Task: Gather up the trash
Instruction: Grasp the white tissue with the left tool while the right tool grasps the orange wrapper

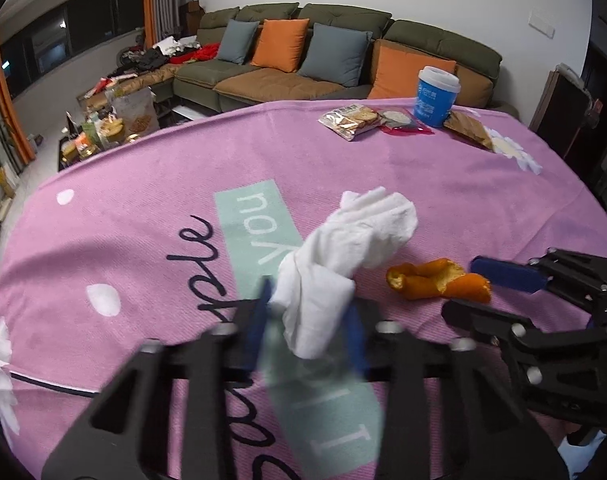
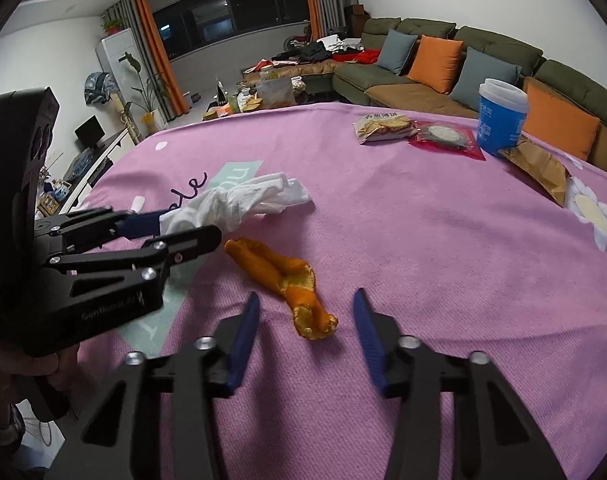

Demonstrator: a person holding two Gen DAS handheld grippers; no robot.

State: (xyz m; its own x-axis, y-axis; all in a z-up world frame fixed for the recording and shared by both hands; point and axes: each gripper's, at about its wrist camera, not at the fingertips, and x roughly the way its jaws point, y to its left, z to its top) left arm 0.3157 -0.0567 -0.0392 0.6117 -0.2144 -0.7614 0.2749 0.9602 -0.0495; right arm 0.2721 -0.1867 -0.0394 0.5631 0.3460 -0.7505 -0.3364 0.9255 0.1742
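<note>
Two tools angle down over your pink cloth-covered worktop (image 2: pixel 403 216): left tool (image 1: pixel 309 312) clamps the crumpled white tissue (image 1: pixel 343 248); right tool (image 2: pixel 305 316) stands apart, straddling the orange peel (image 2: pixel 287 280) beside that tissue.

Pink tablecloth (image 1: pixel 443 200) covered the table, printed with dark script lettering, a mint panel (image 1: pixel 259 232), white dots and daisies (image 2: pixel 595 216). Behind it ran an olive-green sofa (image 1: pixel 443 40) with tan seat cushions, grey pillows (image 1: pixel 335 54) and orange pillows (image 1: pixel 279 44). Clothes, mostly black and red, were piled (image 2: pixel 335 54) on the sofa's far section. A low coffee table (image 1: pixel 103 128) was crowded with jars and bags. Orange curtains (image 2: pixel 159 52) framed dark windows. A standing air conditioner (image 2: pixel 117 64) stood in the corner with a leafy plant (image 2: pixel 141 80) beside it.
</note>
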